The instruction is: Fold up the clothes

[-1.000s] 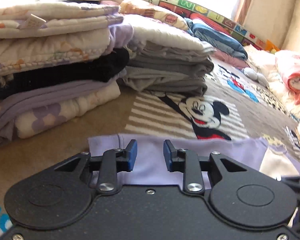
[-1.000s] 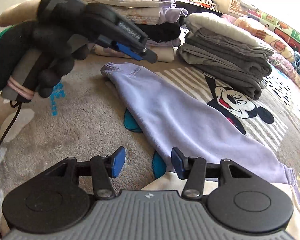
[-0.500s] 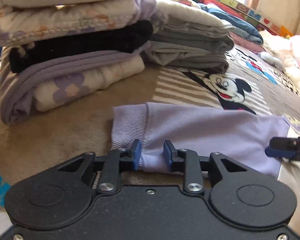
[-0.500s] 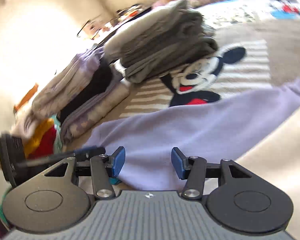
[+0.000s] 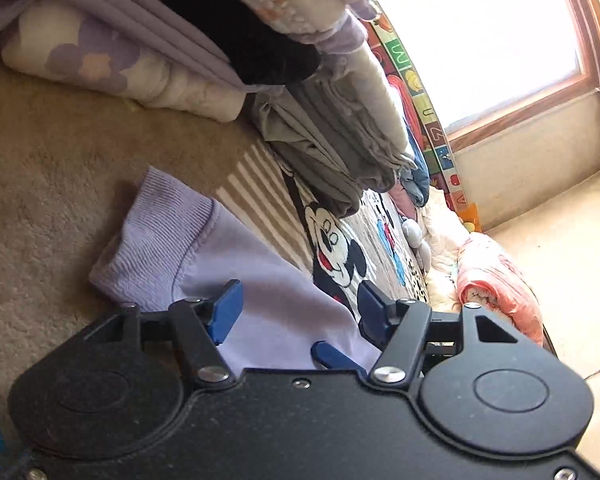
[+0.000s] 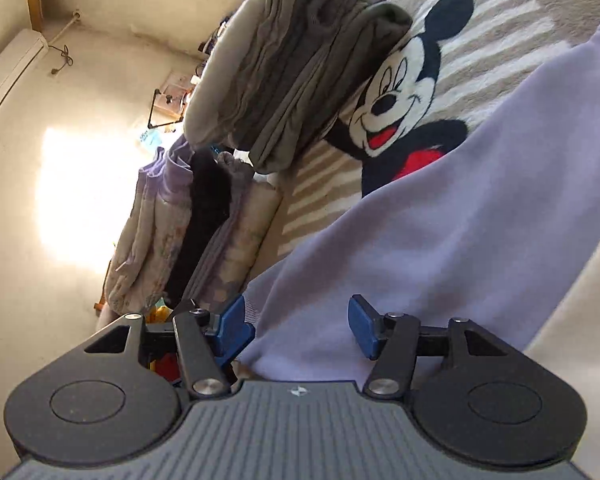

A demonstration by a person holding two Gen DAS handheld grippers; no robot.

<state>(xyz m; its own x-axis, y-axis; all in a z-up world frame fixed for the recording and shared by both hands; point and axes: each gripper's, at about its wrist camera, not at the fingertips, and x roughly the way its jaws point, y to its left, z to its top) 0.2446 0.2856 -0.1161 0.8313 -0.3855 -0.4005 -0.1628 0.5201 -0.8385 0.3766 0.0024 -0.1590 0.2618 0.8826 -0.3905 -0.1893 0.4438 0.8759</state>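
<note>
A lilac sleeve [image 5: 260, 300] with a ribbed cuff [image 5: 160, 240] lies flat on the Mickey Mouse blanket [image 5: 336, 248]. My left gripper [image 5: 298, 314] is rolled onto its side just behind the cuff. Its jaws are opening, and sleeve cloth lies between the pads without being pinched. A blue fingertip [image 5: 332, 354] of the other gripper pokes in just below. In the right wrist view the same sleeve [image 6: 440, 240] runs up to the right. My right gripper [image 6: 298, 328], also rolled, has opening jaws that straddle the sleeve's edge without pressing it.
A grey folded stack [image 5: 340, 152] [image 6: 292, 72] and a taller stack of lilac, black and floral clothes [image 5: 180, 40] [image 6: 204, 220] stand close behind the sleeve. A pink roll [image 5: 496, 280] lies by the window wall. Cream cloth [image 6: 580, 300] borders the sleeve.
Both views have rolled strongly. The left jaws have spread much wider and sit close behind the cuff. The right gripper has dropped closer over the sleeve and its jaws have widened slightly.
</note>
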